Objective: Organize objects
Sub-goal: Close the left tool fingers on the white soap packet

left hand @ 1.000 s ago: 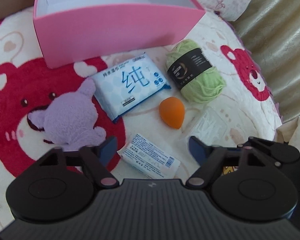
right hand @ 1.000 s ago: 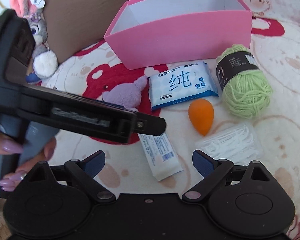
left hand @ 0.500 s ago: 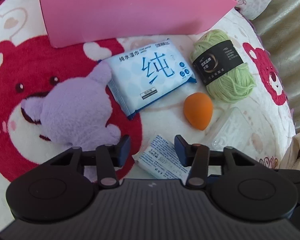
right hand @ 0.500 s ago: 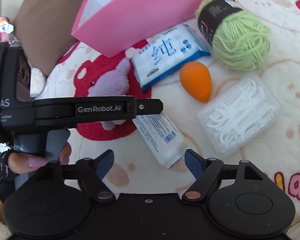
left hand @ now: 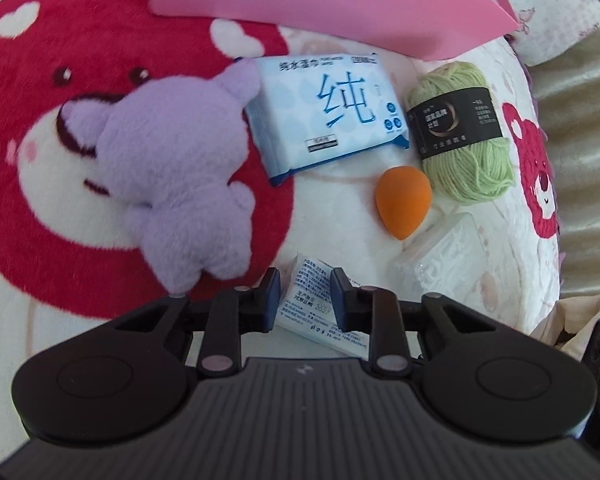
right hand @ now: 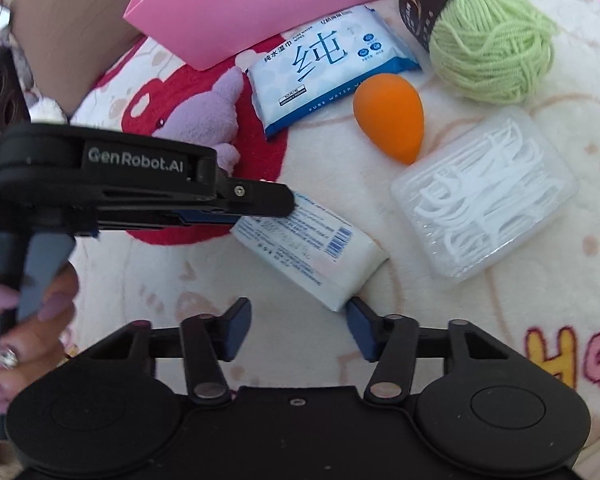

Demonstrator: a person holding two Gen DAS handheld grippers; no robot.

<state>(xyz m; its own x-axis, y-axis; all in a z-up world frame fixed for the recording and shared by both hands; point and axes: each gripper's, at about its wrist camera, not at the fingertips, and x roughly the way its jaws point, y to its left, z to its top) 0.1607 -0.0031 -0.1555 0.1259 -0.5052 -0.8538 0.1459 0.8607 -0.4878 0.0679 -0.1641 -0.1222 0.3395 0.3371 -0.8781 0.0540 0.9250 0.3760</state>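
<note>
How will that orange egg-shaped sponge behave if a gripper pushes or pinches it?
The orange sponge lies on its side, rounded and tapered, so it would probably roll in an arc. It looks like soft foam: likely light and squashy. Its smooth taper may squirt from the fingers.

Objects spread on a plush bear-print blanket (left hand: 40,240) in front of a pink cardboard box (left hand: 320,4).

The blue-and-white wet wipes pack (left hand: 332,116) lies just before the box, with the purple plush toy (left hand: 172,184) touching its left end and the green yarn ball with a black label (left hand: 460,136) to its right. The orange egg-shaped makeup sponge (left hand: 402,200) sits before the wipes, beside the yarn. Nearer, the clear plastic box of white floss picks (right hand: 484,192) lies right of the small white printed tissue packet (right hand: 312,248), whose left end sits between the left tool's (left hand: 304,298) fingers.
</note>
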